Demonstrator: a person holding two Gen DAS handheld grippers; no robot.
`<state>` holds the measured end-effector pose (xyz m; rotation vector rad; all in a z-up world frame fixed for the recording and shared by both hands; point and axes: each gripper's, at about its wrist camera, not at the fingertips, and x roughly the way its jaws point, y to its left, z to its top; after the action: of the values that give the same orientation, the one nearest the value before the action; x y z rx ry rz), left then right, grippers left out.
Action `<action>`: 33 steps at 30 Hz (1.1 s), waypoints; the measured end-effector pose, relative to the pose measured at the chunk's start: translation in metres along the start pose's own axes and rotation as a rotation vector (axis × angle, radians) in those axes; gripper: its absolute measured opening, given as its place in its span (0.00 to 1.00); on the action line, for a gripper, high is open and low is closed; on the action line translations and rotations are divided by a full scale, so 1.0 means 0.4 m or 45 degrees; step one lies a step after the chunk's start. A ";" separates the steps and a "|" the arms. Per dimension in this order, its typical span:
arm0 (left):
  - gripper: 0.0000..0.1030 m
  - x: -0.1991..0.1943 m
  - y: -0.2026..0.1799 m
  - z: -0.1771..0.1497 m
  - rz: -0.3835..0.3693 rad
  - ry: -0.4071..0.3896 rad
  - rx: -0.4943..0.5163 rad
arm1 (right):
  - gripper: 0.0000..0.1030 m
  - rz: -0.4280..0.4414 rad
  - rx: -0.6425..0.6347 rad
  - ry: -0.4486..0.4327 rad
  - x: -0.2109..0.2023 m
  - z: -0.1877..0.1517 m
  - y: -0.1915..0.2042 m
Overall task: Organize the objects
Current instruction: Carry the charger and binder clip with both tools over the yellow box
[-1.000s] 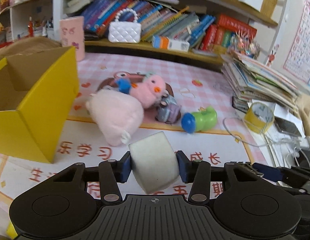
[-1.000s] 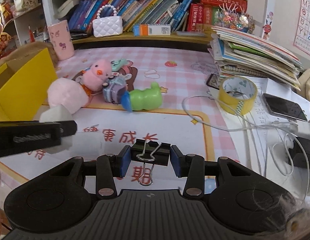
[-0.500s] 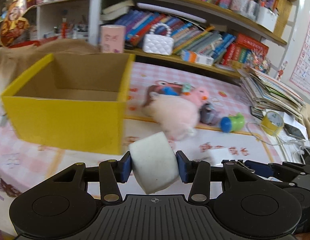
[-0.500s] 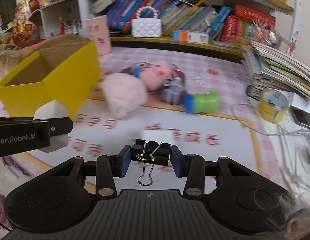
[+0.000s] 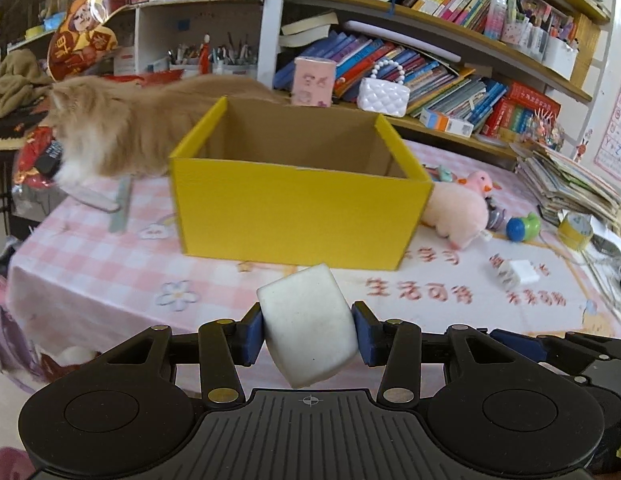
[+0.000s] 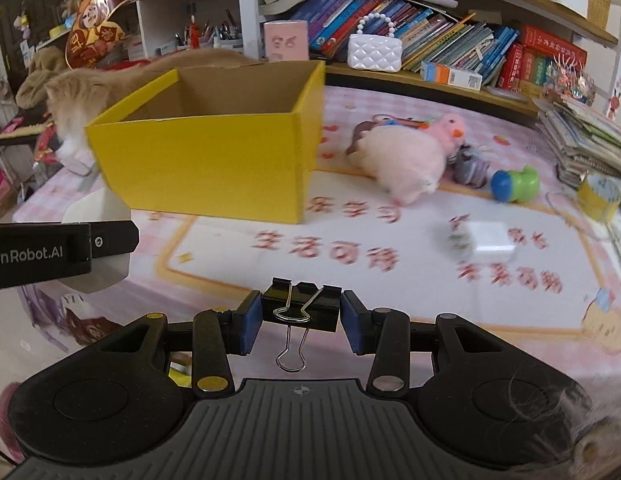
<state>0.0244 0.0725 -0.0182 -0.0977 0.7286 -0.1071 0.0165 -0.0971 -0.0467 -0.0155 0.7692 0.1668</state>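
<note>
My left gripper [image 5: 308, 330] is shut on a white foam block [image 5: 308, 326], held in the air short of the open yellow cardboard box [image 5: 294, 216]. My right gripper [image 6: 298, 316] is shut on a black binder clip [image 6: 299, 307] with its wire handles hanging down. In the right wrist view the yellow box [image 6: 206, 164] stands at the upper left. The left gripper's side [image 6: 58, 250] and the foam block [image 6: 96, 216] show at the left edge. A white charger plug [image 6: 484, 240] lies on the mat.
An orange cat [image 5: 122, 132] stands behind the box at the table's left edge. Right of the box lie a pink plush [image 6: 406, 156], a pink chick [image 6: 450, 128], a green-blue toy [image 6: 514, 184] and a yellow tape roll [image 6: 600, 194]. Stacked books [image 6: 586, 136] and bookshelves line the back.
Both grippers have swung left across the table with their loads still held. The yellow box has come from the left edge toward the middle of both views, and the cat has come into sight.
</note>
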 end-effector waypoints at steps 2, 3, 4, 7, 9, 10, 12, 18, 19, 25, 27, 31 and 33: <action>0.43 -0.018 0.035 -0.010 0.003 0.001 0.002 | 0.38 0.005 0.010 0.000 -0.001 -0.005 0.031; 0.43 -0.027 0.053 -0.014 0.005 0.001 -0.002 | 0.38 0.007 0.015 -0.002 -0.003 -0.005 0.048; 0.43 -0.035 0.068 -0.016 0.006 -0.002 -0.005 | 0.38 0.009 0.018 -0.005 -0.006 -0.005 0.062; 0.43 -0.057 0.106 -0.019 0.008 -0.023 -0.013 | 0.38 0.010 0.011 -0.020 -0.012 0.001 0.097; 0.43 -0.063 0.122 -0.017 0.006 -0.035 -0.026 | 0.38 0.005 -0.004 -0.030 -0.016 0.003 0.120; 0.42 -0.066 0.129 -0.016 0.003 -0.043 -0.030 | 0.38 0.003 -0.013 -0.035 -0.019 0.004 0.129; 0.42 -0.072 0.135 -0.013 -0.004 -0.062 -0.023 | 0.38 -0.003 -0.032 -0.048 -0.024 0.006 0.146; 0.42 -0.072 0.140 -0.010 -0.037 -0.067 0.001 | 0.38 -0.025 -0.042 -0.064 -0.032 0.010 0.164; 0.42 -0.071 0.142 -0.011 -0.041 -0.063 0.002 | 0.38 -0.027 -0.036 -0.061 -0.030 0.011 0.165; 0.42 -0.068 0.156 -0.019 -0.051 -0.047 -0.010 | 0.38 -0.031 -0.015 -0.029 -0.021 0.009 0.168; 0.42 -0.063 0.158 -0.021 -0.053 -0.038 -0.017 | 0.38 -0.029 -0.023 -0.019 -0.018 0.007 0.172; 0.42 -0.053 0.161 -0.022 -0.060 -0.017 -0.028 | 0.38 -0.025 -0.031 -0.003 -0.012 0.006 0.174; 0.42 -0.049 0.162 -0.021 -0.061 -0.013 -0.029 | 0.38 -0.022 -0.031 0.004 -0.006 0.008 0.173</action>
<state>0.0085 0.1388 -0.0198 -0.1376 0.7179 -0.1438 0.0061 -0.0290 -0.0395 -0.0454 0.7701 0.1595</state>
